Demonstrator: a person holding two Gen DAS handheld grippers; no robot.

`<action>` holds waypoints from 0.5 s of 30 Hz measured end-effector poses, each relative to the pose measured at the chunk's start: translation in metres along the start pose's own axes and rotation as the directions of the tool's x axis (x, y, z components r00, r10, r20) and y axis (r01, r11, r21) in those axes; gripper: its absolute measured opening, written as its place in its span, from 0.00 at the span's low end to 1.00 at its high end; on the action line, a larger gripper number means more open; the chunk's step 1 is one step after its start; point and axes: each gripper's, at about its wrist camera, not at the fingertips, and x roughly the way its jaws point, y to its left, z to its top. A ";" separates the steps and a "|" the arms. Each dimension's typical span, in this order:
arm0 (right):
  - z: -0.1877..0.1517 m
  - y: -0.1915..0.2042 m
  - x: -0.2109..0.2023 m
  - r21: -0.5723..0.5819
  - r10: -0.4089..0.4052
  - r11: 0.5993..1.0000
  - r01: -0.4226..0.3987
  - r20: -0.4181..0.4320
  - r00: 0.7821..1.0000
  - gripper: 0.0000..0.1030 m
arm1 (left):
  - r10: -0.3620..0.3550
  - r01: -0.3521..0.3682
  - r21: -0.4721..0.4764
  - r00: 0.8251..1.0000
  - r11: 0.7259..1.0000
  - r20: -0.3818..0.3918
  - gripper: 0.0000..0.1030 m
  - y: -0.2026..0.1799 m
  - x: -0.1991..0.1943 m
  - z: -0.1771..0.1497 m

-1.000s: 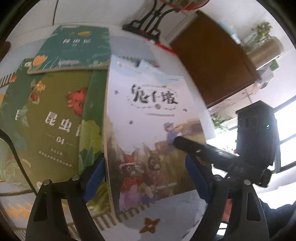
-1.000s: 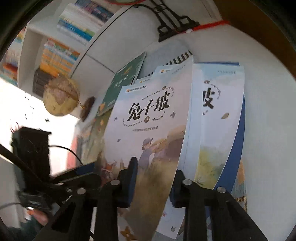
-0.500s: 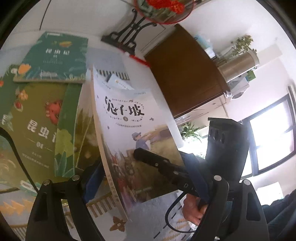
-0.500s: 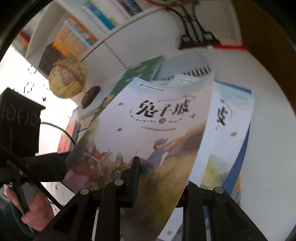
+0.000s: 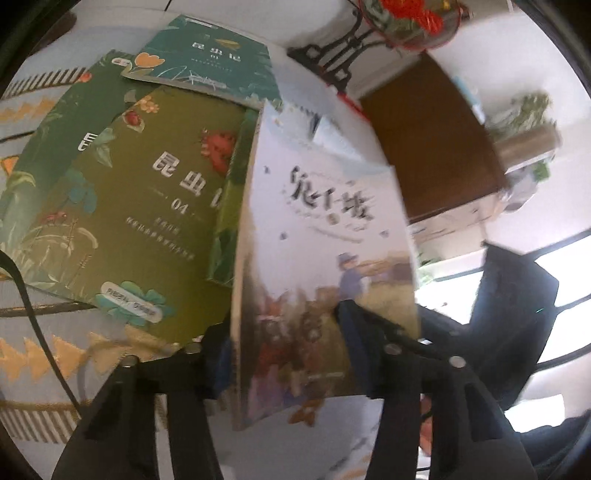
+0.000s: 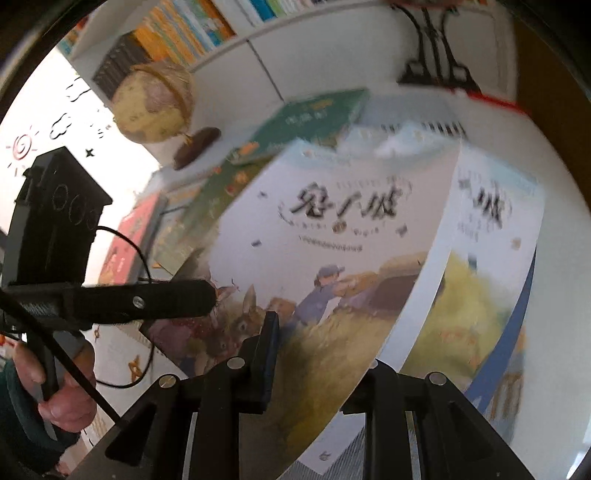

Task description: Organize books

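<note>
Black plastic fingers of the right gripper [image 6: 317,354] are clamped on the bottom edge of a white rabbit picture book [image 6: 332,266], which is lifted and tilted off the pile. Left gripper [image 5: 284,354] has its blue-padded fingers on either side of the same book [image 5: 325,266], but the blur is bad enough that I can't tell if they're actually pinching it or just sitting around it.

Right under the lifted one, on its right side in the right wrist view, is a 2nd book from the same series [image 6: 487,266] with a blue spine edge. Off to the left, flat on the patterned tablecloth [image 5: 44,354], is an olive green insect book marked 04 [image 5: 140,206], overlapping a darker green one [image 5: 48,147], with a teal one [image 5: 214,55] lying across their top (all 3 look like a set).

Further back: a globe [image 6: 155,103] on a wooden stand, a black metal stand [image 6: 436,62], and a white shelf of books [image 6: 192,29].
</note>
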 end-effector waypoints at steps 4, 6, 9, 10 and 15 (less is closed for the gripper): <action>-0.001 0.002 -0.009 -0.018 -0.070 0.997 0.071 0.027 0.997 0.24 | 0.078 -0.080 0.089 0.997 0.993 0.023 0.12 -0.013 0.002 -0.001; 0.002 0.005 -0.015 -0.038 -0.093 0.995 0.094 0.041 0.995 0.24 | 0.097 -0.106 0.157 0.993 0.982 0.063 0.11 -0.028 -0.006 -0.002; 0.007 0.017 -0.024 -0.077 -0.120 0.989 0.126 0.080 0.990 0.23 | 0.168 -0.188 0.285 0.981 0.940 0.096 0.11 -0.052 -0.016 -0.004; 0.009 0.022 -0.027 -0.090 -0.125 0.987 0.133 0.091 0.988 0.23 | 0.181 -0.205 0.309 0.978 0.929 0.105 0.11 -0.057 -0.020 -0.005; 0.022 0.059 -0.043 -0.164 -0.116 0.976 0.146 0.177 0.977 0.24 | 0.183 -0.226 0.289 0.969 0.930 0.166 0.11 -0.047 -0.059 0.000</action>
